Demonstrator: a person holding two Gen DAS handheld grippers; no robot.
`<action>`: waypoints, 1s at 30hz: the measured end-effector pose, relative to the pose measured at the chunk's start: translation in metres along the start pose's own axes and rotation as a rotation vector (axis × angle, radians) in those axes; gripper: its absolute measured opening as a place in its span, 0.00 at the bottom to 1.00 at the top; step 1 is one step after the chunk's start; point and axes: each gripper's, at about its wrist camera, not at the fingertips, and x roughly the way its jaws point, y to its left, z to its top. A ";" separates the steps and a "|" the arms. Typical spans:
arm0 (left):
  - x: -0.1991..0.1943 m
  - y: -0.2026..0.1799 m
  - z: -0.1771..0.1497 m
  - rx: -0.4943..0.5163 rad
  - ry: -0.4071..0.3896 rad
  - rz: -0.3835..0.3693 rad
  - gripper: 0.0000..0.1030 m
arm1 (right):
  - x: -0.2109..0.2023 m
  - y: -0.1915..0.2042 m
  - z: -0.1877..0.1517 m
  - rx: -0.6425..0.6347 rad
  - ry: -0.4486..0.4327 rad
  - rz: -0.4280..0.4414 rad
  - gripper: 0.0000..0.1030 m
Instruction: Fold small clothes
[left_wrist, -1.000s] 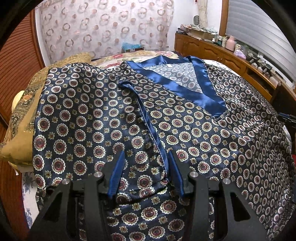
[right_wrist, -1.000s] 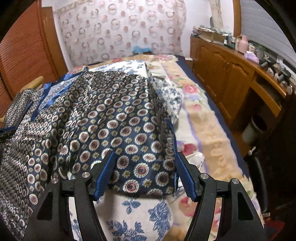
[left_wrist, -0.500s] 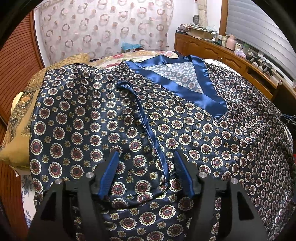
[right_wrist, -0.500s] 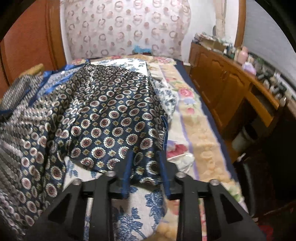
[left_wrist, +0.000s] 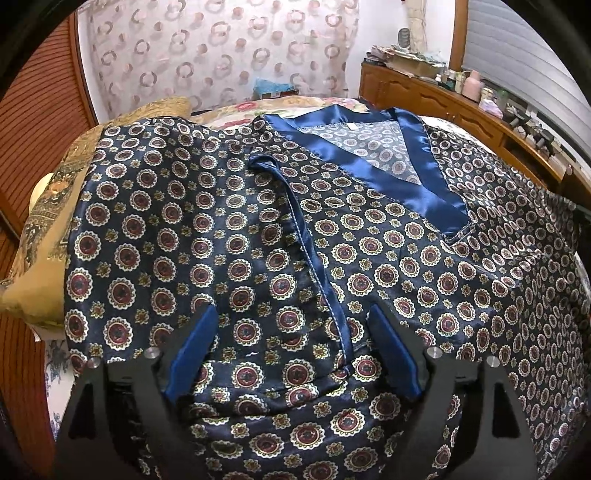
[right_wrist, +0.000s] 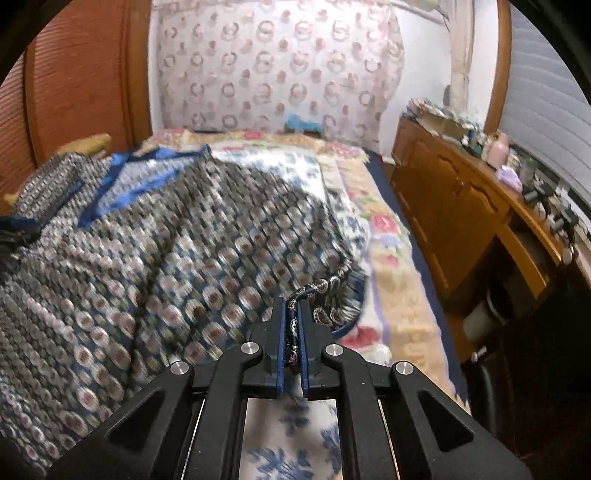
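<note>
The satin pajama top (left_wrist: 388, 258) lies spread on the bed (right_wrist: 391, 266). The right claw (right_wrist: 292, 306) is clenched on its right sleeve edge; slippery satin may slide out if pulled quickly. The left claw (left_wrist: 291, 325) hangs released over the folded left sleeve (left_wrist: 207, 243), which may unfold.

We see a gold patterned pillow (left_wrist: 40, 236), a ring-printed pale curtain (left_wrist: 221, 59), a cluttered wooden sideboard (right_wrist: 476, 206) and a floral bedspread (right_wrist: 388, 236).
</note>
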 end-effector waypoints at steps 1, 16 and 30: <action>0.000 0.000 0.000 -0.001 0.002 -0.002 0.85 | -0.002 0.004 0.005 -0.006 -0.011 0.013 0.03; 0.002 0.000 0.001 0.000 0.010 0.000 0.90 | 0.044 0.115 0.028 -0.134 0.027 0.276 0.04; -0.042 -0.014 0.007 0.003 -0.146 -0.050 0.90 | 0.019 0.078 0.043 -0.050 -0.035 0.173 0.50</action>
